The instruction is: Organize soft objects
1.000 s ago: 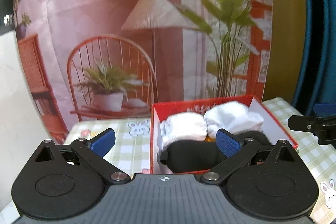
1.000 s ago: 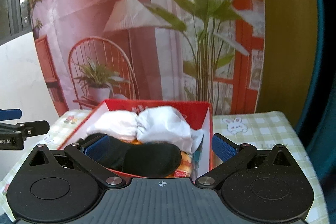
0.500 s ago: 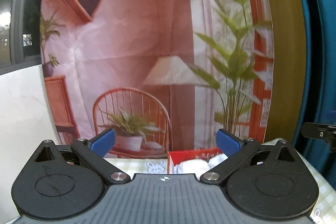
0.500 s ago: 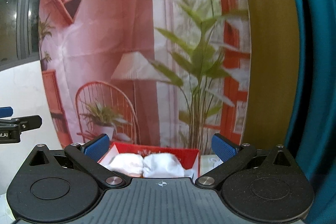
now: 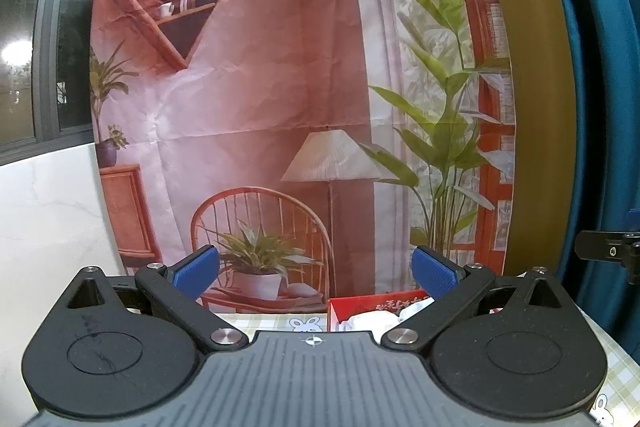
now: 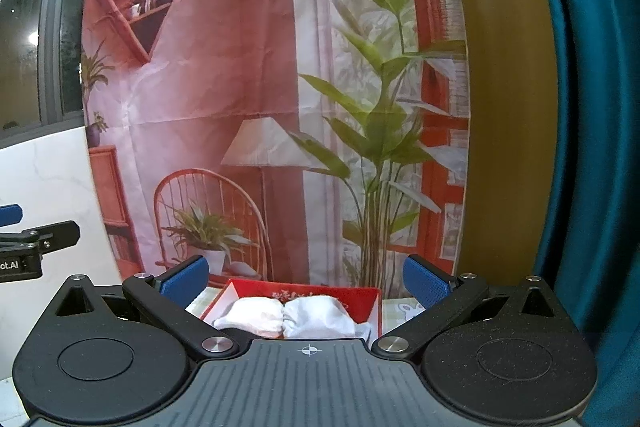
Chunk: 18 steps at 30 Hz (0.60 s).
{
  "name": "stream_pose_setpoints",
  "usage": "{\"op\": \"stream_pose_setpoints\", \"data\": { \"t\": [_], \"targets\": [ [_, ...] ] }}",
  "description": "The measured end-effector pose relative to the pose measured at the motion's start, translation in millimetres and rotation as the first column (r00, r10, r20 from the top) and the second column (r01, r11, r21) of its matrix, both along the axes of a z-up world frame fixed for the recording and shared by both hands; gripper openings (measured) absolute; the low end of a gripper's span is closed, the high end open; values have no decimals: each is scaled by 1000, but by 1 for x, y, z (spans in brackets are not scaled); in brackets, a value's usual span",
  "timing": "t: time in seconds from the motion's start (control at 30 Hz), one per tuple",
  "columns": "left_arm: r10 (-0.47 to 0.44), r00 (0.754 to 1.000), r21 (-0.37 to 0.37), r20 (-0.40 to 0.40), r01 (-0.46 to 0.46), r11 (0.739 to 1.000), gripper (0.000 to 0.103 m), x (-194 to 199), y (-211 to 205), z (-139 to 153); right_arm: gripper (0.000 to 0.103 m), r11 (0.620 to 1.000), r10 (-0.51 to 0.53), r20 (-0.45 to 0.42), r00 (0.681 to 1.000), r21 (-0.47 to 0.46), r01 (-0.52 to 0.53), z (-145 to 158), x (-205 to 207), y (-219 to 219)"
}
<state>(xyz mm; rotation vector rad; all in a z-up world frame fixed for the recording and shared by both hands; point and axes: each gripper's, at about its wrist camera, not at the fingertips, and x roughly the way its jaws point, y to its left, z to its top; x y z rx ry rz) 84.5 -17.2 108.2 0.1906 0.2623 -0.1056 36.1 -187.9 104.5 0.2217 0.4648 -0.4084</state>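
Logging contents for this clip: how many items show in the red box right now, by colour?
White soft bundles: 2
Black soft item: 1, only a sliver showing
Total: 3 visible in the red box; the rest of the box is hidden behind the claw body.

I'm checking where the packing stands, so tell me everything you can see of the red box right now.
The red box is open-topped, apparently cardboard, with light lettering on its inner back wall. It sits on a green-checked tablecloth with rabbit prints, before the printed backdrop. Two white cloth bundles lie side by side inside, touching each other, with something dark just in front. Its near part is hidden by the right claw's body. Neither claw touches it.
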Motion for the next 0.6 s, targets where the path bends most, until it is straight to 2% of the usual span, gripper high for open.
{"op": "stream_pose_setpoints", "data": {
  "t": [0.27,0.6],
  "targets": [
    [1,1000,12,-6,-1,1000,103,-3,1,-2,103,1000,2,-6,1000,0,-2,0,-2,-1],
    [0,1000,-9,-26,0,1000,103,-1,7,-3,103,1000,5,-19,1000,0,-5,0,0,-1]
  ]
}}
